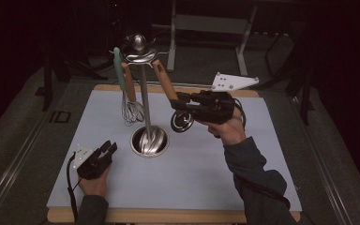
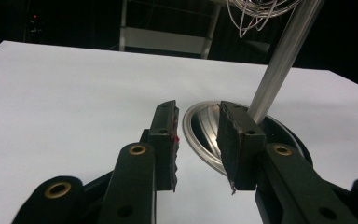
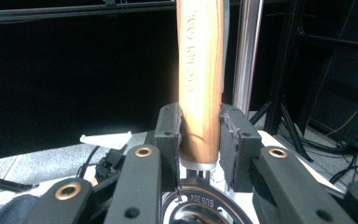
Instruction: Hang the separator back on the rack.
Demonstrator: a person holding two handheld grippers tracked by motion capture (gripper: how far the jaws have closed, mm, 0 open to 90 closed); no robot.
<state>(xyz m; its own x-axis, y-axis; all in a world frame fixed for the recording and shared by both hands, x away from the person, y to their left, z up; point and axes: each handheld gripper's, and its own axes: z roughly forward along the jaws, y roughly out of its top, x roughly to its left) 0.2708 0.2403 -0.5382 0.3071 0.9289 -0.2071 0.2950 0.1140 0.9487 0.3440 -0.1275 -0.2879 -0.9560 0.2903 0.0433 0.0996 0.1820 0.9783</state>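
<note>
In the right gripper view, the wooden handle (image 3: 200, 79) is running off the top edge, its engraving blurring; in the left gripper view, the whisk (image 2: 261, 11) wires are being cut off above.

I count one stand (image 1: 144, 93) on the bench (image 1: 192, 178); three utensils on it: one whisk (image 1: 131, 110), one green-handled piece (image 1: 118, 65), one wood-handled coil tool (image 1: 182, 119). Two tools: left (image 1: 107, 149), right (image 1: 180, 101).
</note>
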